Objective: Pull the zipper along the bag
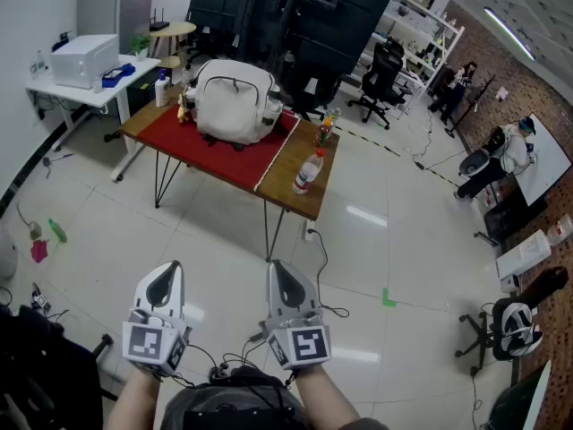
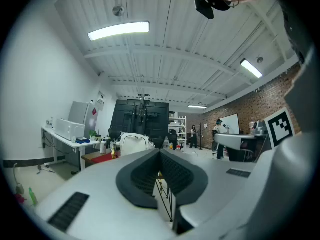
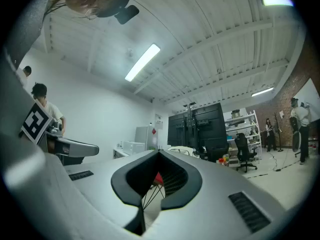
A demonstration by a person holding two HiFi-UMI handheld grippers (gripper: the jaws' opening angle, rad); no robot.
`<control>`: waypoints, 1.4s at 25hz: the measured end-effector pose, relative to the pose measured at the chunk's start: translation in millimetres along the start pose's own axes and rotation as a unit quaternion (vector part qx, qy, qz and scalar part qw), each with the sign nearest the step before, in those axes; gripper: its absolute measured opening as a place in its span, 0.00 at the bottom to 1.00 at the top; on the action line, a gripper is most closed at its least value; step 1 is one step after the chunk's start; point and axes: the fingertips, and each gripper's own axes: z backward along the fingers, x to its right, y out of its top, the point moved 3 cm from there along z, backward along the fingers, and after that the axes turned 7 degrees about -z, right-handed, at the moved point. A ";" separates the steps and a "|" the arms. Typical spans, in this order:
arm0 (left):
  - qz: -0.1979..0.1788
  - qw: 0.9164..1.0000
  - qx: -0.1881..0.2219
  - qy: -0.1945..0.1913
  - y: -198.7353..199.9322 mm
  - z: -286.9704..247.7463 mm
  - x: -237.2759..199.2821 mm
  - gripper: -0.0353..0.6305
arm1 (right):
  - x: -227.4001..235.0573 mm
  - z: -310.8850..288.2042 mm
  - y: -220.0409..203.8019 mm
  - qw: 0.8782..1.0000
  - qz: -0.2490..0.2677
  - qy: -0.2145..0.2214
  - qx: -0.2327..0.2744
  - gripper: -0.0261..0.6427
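Observation:
A white backpack (image 1: 235,101) stands upright on a red mat (image 1: 224,150) on a wooden table (image 1: 295,200), several steps ahead of me across the floor. Its zipper is too far off to make out. Both grippers are held low and close to my body, far from the bag. My left gripper (image 1: 165,279) is shut with nothing in it. To its right, my right gripper (image 1: 285,278) is also shut and empty. In the left gripper view the backpack (image 2: 134,143) shows small and distant just above the closed jaws.
A clear plastic bottle (image 1: 306,172) and a small orange-topped bottle (image 1: 324,133) stand on the table's right part, with more bottles (image 1: 163,89) at its left end. A white desk with a printer (image 1: 82,61) is at the left. Office chairs (image 1: 383,83) and people are far right. Cables (image 1: 328,305) lie on the tiled floor.

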 end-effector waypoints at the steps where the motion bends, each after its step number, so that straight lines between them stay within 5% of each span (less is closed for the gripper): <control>1: 0.002 1.000 0.005 -0.002 0.3 0.8 -2.1 0.08 | -0.5 -0.4 0.7 1.000 0.000 0.000 0.000 0.06; 16: -0.010 1.000 0.010 0.005 -14.6 -55.2 -46.8 0.08 | 37.0 -73.0 -25.8 1.000 -0.024 -0.015 0.014 0.06; 35: -0.013 1.000 -0.014 0.012 -2.7 -375.6 -125.8 0.08 | 200.5 -359.2 -81.9 0.998 -0.056 0.014 -0.007 0.06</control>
